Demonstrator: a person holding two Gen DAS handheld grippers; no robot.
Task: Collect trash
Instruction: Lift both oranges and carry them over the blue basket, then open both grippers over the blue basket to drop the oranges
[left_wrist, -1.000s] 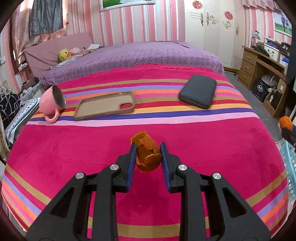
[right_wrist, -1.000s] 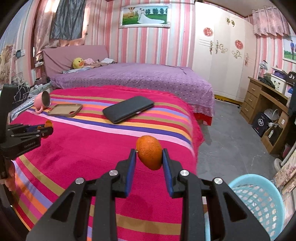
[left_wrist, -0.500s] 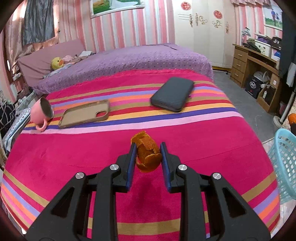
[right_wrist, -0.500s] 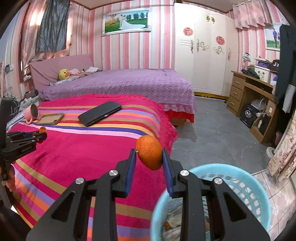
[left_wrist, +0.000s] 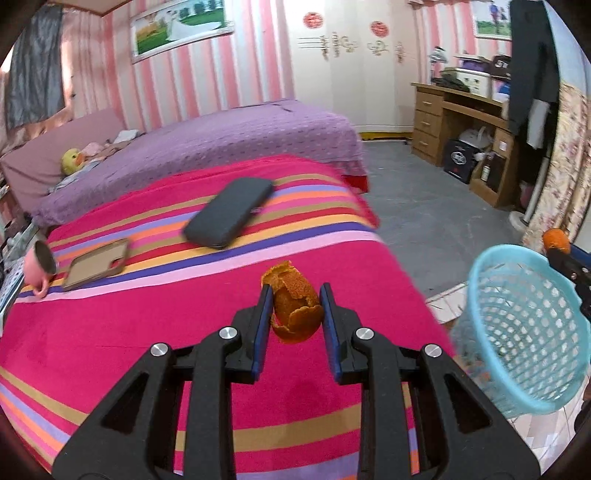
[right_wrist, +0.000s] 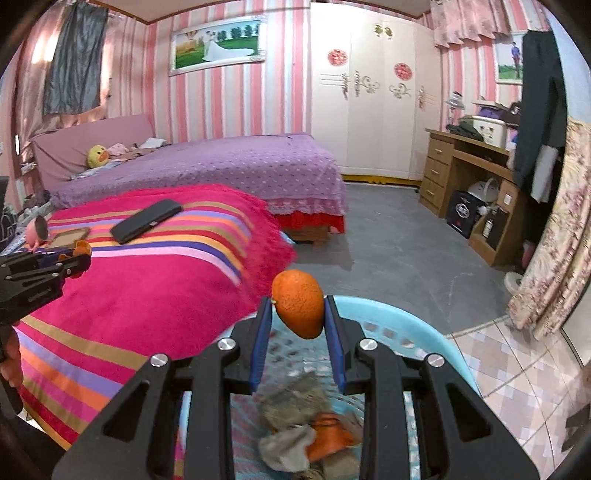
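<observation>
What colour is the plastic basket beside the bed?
Light blue basket; the left wrist view shows it best.

A bed is covered with a magenta blanket crossed by coloured stripes. On it a dark phone case is laid flat, and nearer the left edge a tan phone case is seen with its hollow side up. Just beside the tan one a pink mug is lying on its side, its mouth turned to the right. Behind, a second bed is spread with a purple dotted cover – a yellow duck toy is placed near its headboard. A white wardrobe is set against the striped wall, and a wooden desk stands at the right. A framed picture is hung above.
</observation>
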